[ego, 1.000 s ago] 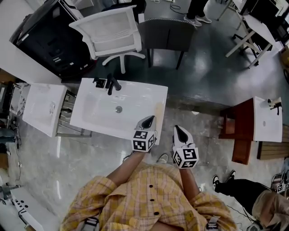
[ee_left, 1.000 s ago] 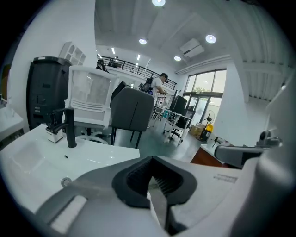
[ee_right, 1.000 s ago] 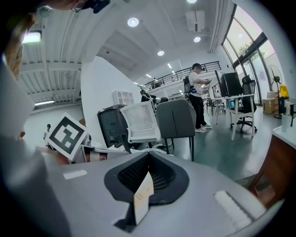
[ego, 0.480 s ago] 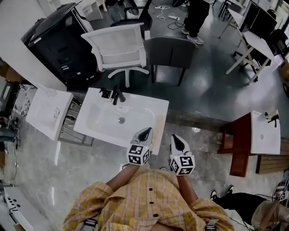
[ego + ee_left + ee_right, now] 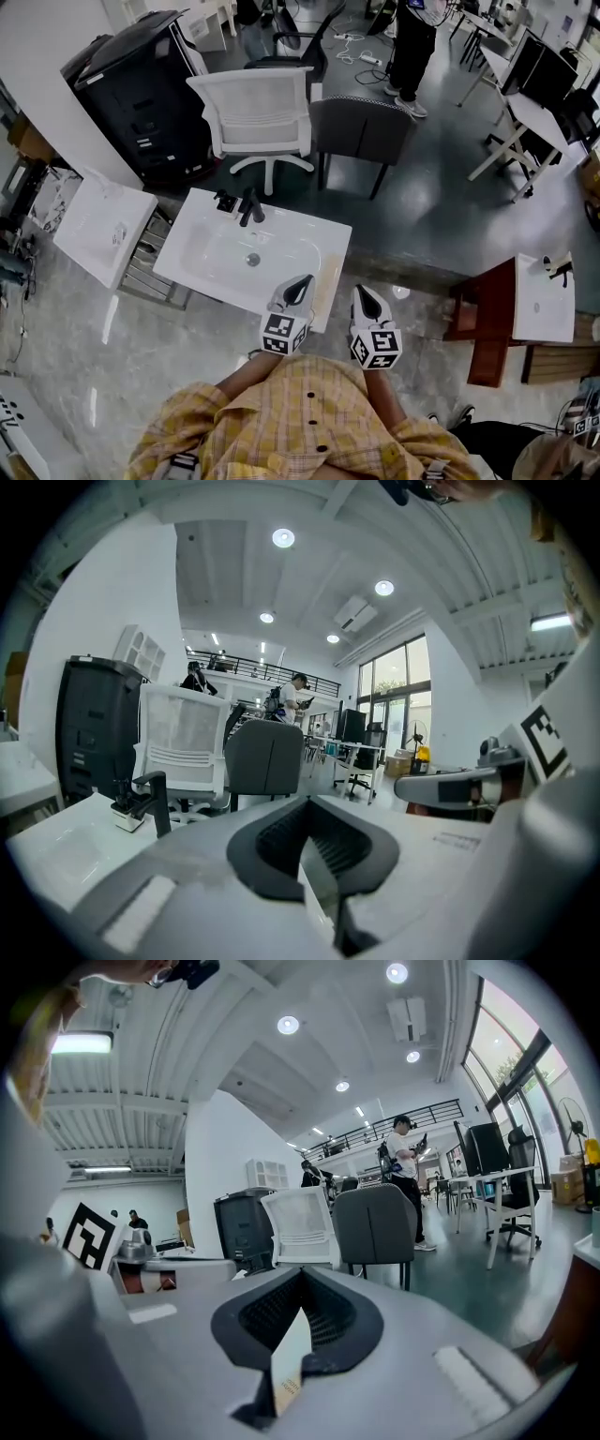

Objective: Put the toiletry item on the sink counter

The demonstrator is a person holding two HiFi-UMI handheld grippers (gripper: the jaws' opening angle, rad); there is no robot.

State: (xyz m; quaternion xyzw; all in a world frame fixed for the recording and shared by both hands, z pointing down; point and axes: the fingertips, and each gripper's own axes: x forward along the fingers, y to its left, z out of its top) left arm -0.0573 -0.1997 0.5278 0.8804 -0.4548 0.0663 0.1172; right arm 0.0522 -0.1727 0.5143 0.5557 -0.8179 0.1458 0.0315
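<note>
A white sink counter [image 5: 202, 267] with a black faucet [image 5: 251, 206] stands in front of me in the head view. A long pale beige toiletry item [image 5: 325, 267] lies along the counter's right edge. My left gripper [image 5: 302, 281] hovers over the counter's front right corner, just left of that item, jaws shut with nothing in them. My right gripper [image 5: 364, 293] hangs past the counter's right edge over the floor, also shut. In the left gripper view the left gripper [image 5: 314, 827] points past the faucet [image 5: 150, 799]. The right gripper [image 5: 295, 1312] faces the chairs.
Behind the sink are a white mesh office chair [image 5: 258, 117], a grey chair [image 5: 361, 131] and a black cabinet [image 5: 141, 89]. A second white basin [image 5: 98, 230] sits at the left, and a third on a wooden stand [image 5: 539, 295] at the right. A person [image 5: 412, 47] stands far back.
The head view has tilted up, showing more of the room behind the sink. Both grippers have stayed shut near the counter's front right corner.
</note>
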